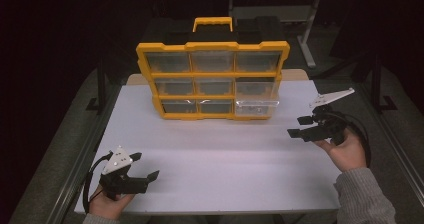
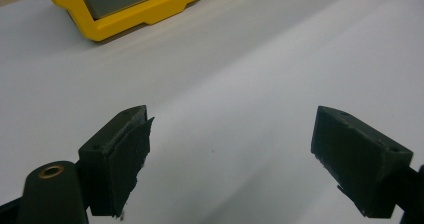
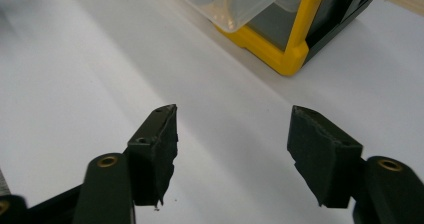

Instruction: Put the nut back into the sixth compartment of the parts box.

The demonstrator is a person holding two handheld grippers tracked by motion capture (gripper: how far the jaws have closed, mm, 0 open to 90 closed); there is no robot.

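Note:
A yellow organizer case with clear drawers stands upright at the back of the white table. Its bottom-right drawer is pulled partly out. My left gripper rests low at the near left corner, held by a hand, its jaws wide apart over bare table. My right gripper hovers at the right side, a short way from the pulled drawer, jaws open with nothing between them. The case's yellow corner lies ahead of it.
The table's metal frame runs along the left side. Dark floor and a desk leg lie behind the case. A black cable loops beside the right hand. Bare white surface spreads between the two grippers.

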